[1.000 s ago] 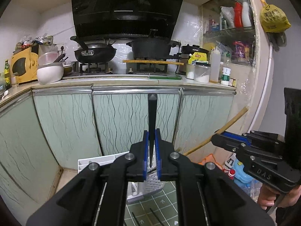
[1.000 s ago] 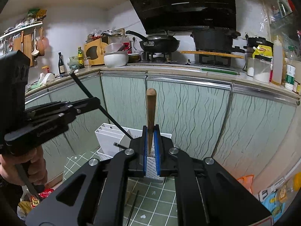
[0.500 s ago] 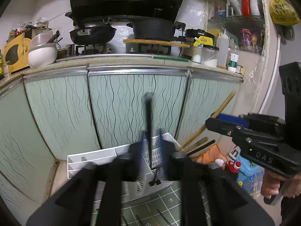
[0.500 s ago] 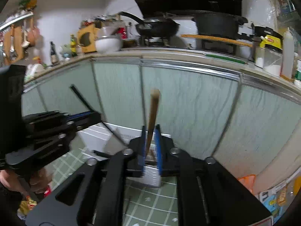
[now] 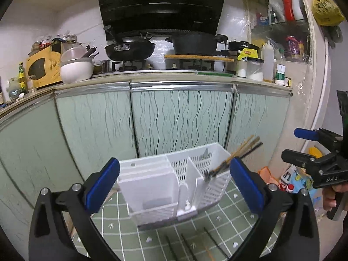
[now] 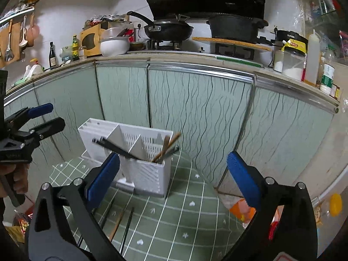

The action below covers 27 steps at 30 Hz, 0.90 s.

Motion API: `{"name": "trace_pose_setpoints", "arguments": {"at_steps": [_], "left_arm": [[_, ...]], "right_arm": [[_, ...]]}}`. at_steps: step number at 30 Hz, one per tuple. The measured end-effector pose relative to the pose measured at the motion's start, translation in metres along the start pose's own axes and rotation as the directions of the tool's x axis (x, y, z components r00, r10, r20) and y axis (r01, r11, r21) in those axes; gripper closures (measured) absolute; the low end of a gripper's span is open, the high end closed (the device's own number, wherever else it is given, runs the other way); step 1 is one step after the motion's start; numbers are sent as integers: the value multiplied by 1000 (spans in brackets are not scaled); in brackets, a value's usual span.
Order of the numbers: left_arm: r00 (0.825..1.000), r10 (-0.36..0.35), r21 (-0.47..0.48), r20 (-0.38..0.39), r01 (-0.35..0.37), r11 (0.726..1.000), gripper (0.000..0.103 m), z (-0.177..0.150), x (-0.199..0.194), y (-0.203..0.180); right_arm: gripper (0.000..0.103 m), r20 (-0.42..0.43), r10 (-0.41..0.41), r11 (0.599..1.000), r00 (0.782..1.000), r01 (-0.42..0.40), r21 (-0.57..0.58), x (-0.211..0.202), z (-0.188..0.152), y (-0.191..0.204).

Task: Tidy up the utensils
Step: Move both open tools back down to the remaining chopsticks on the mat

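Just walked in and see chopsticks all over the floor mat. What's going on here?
A person with a handheld gripper in each hand is sorting chopsticks into a white holder on the green mat. Right now the left gripper and right gripper are both open and empty. Several chopsticks lean in the holder's right compartment, a black one in the middle. More loose chopsticks lie on the mat.

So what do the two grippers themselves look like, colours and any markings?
Both are matte black, angular linkage frames with silver bolts at the joints and flat blue textured pads on the fingers. The left gripper and right gripper look identical. Seen from the left wrist, the right one's body shows raised lettering reading DAS, with a bare hand on its handle.
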<state>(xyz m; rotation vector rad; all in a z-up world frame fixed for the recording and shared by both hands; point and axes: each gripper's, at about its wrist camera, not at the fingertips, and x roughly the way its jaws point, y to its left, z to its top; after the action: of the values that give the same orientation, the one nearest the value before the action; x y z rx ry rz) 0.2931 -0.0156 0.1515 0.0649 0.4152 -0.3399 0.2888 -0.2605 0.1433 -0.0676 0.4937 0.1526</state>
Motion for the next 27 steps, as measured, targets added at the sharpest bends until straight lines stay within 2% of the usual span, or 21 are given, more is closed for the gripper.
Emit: {"name": "trace_pose_setpoints", "arguments": {"at_steps": [9,13,18,27], "left_arm": [[1000,6,-18,-23,-7,1000,4,-28,-31,0],[1000,10,-13,-29,-11,1000,4,-40,-44,-4],[999,25,-2,-39,-25,1000,4,-53,-56,-8],[997,67,-9,-39,-67,998,4,-72,-72,-9]], "right_arm": [[8,12,6,1000,1000,-6,-18,-34,-27,17],[8,22,-25,999,999,25,-34,-49,-39,26],[8,28,-52,997,998,54,-50,-59,-50,34],[8,38,-51,998,998,52,-40,-74,-66,41]]}}
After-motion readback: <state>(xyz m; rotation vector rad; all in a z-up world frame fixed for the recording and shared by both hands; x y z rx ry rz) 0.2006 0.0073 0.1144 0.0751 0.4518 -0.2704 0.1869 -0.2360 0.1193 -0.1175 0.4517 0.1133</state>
